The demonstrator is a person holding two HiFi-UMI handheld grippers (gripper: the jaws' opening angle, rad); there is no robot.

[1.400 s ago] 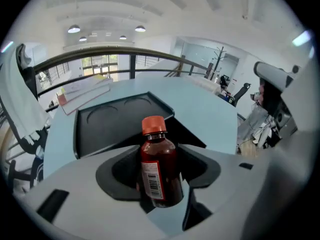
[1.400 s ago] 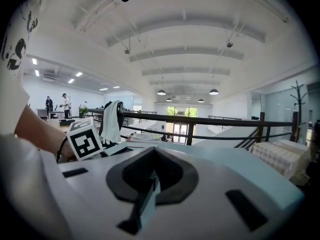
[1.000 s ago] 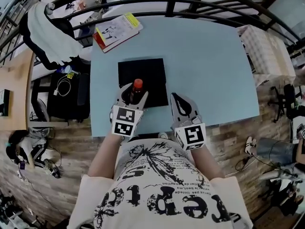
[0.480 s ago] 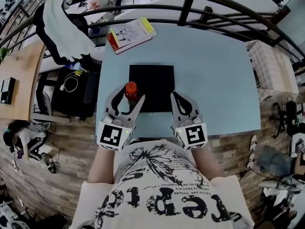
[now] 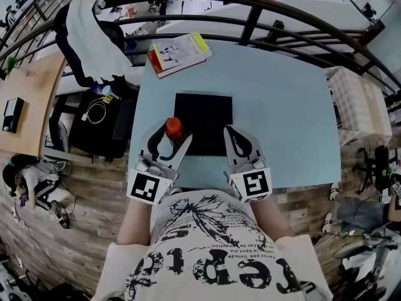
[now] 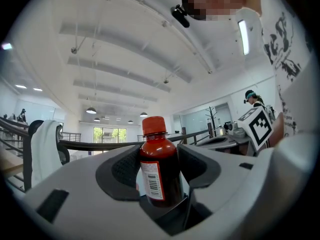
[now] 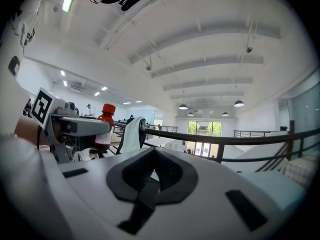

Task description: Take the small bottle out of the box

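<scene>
The small bottle (image 5: pixel 173 128), dark red with an orange-red cap, stands upright between the jaws of my left gripper (image 5: pixel 169 140). It hangs over the near left corner of the flat black box (image 5: pixel 204 123) on the light blue table (image 5: pixel 282 105). In the left gripper view the bottle (image 6: pixel 159 164) shows its white label, and the left gripper (image 6: pixel 160 176) is shut on its body. My right gripper (image 5: pixel 240 148) rests by the box's near right edge, shut and holding nothing. In the right gripper view, the right gripper (image 7: pixel 152 176) has its jaws together and the bottle (image 7: pixel 105 126) is off to the left.
A booklet with a red spine (image 5: pixel 178 53) lies at the table's far left corner. A black railing (image 5: pixel 250 17) curves behind the table. A chair draped with white cloth (image 5: pixel 88 39) and a wooden desk (image 5: pixel 25 99) stand to the left.
The left gripper has carried the bottle from over the middle of the box toward the person, to the box's near left corner. The right gripper has hardly moved.
</scene>
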